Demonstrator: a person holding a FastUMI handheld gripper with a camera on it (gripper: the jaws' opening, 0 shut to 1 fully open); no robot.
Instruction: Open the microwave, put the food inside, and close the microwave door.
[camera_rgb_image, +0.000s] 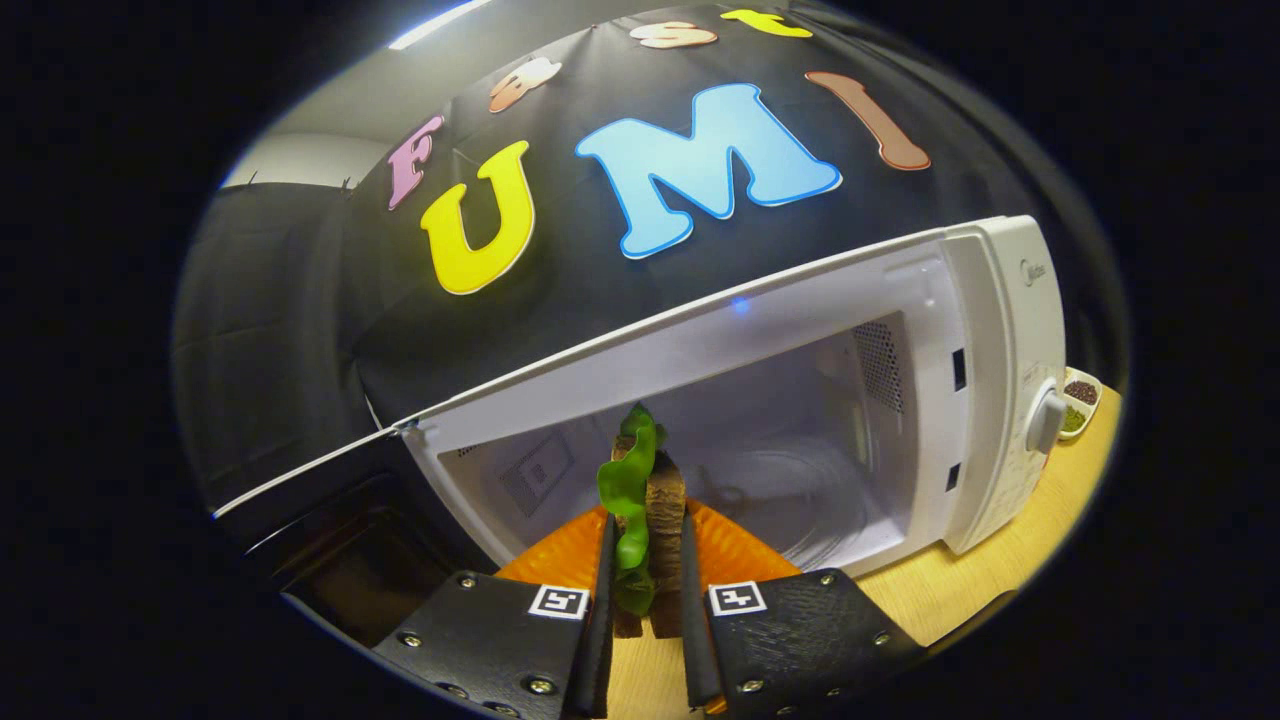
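While my gripper (645, 590) clamps the sandwich (645, 505) between both fingers, I see the microwave (760, 400) just beyond, door (340, 520) open.

Nothing I can read cleanly here. There's a small brand mark (1032, 272) on the microwave (700, 340), too tiny to make out. Fine print round the dial (1046, 420), same story. A sticker (537, 473) on the inner wall is blurred. Square coded markers (559, 601) sit on my gripper (648, 525), fingers clamped on the sandwich (665, 500). They're patterns, not words.

Screw-studded gripper (647, 590) mounts, square coded tags
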